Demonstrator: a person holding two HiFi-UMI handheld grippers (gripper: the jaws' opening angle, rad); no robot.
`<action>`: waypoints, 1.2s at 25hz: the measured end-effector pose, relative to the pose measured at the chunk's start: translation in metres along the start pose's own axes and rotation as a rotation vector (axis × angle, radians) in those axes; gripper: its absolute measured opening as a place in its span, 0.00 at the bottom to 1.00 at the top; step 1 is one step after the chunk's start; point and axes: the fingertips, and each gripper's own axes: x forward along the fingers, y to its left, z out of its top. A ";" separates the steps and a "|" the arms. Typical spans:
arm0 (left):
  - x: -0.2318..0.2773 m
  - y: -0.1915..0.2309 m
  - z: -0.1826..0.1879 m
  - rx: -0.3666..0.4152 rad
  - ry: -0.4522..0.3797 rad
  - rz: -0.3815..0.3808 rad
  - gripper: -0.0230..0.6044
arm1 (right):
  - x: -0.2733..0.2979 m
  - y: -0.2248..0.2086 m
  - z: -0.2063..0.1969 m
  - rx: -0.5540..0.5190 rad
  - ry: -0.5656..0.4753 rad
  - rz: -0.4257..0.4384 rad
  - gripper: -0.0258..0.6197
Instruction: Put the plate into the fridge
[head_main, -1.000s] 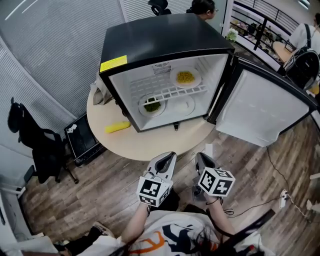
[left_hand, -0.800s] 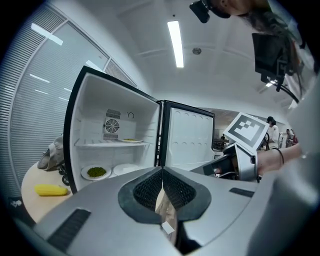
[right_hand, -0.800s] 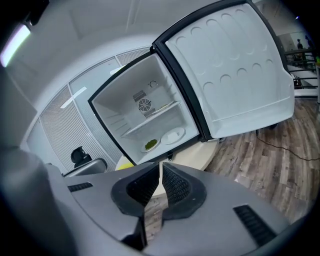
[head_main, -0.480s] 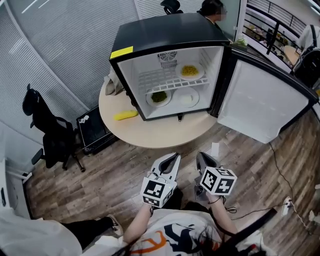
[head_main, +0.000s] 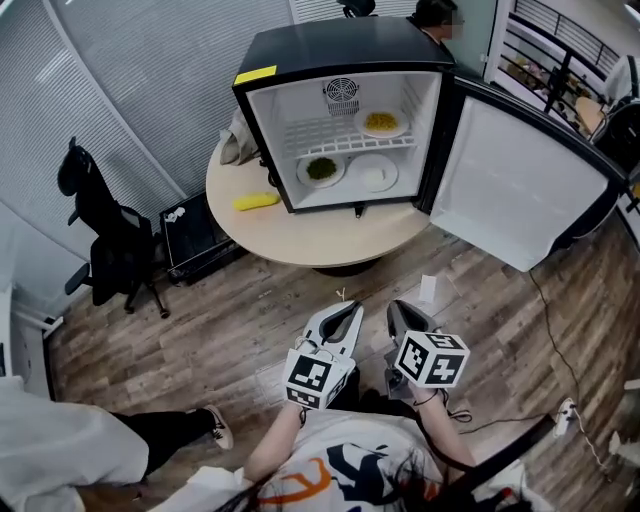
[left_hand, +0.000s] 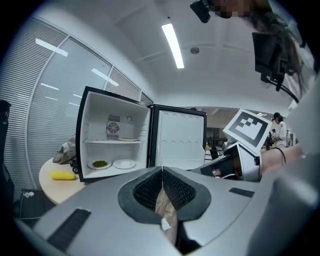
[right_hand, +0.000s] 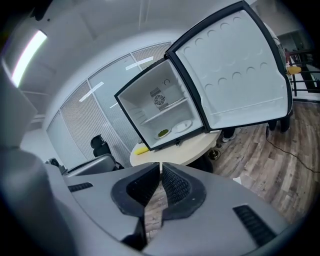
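a downward head view of a person standing on a wooden floor, well apart from a small black fridge that sits on a round worktop with its door swung wide open to the right. inside the fridge, a plate of yellow food rests on the wire shelf, and below it on the fridge floor a plate of green food lies just beside an empty white plate; which of these is the task's plate cannot be told. a yellow item lies on the worktop to the left of the fridge. the left gripper and right gripper are held close to the body, side by side, each with its jaws pressed together and nothing between them. the placing step looks finished, as every plate in view is already inside. the likely next move would be to reach the open door and push it closed.
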 end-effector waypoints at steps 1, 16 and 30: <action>-0.003 -0.003 -0.001 0.000 -0.002 0.005 0.06 | -0.003 0.001 -0.002 -0.008 0.002 0.004 0.08; -0.035 -0.028 -0.008 0.016 -0.009 0.039 0.06 | -0.032 0.015 -0.025 -0.107 0.014 0.034 0.08; -0.037 -0.054 -0.003 0.043 -0.023 0.008 0.06 | -0.051 0.011 -0.028 -0.123 0.006 0.031 0.08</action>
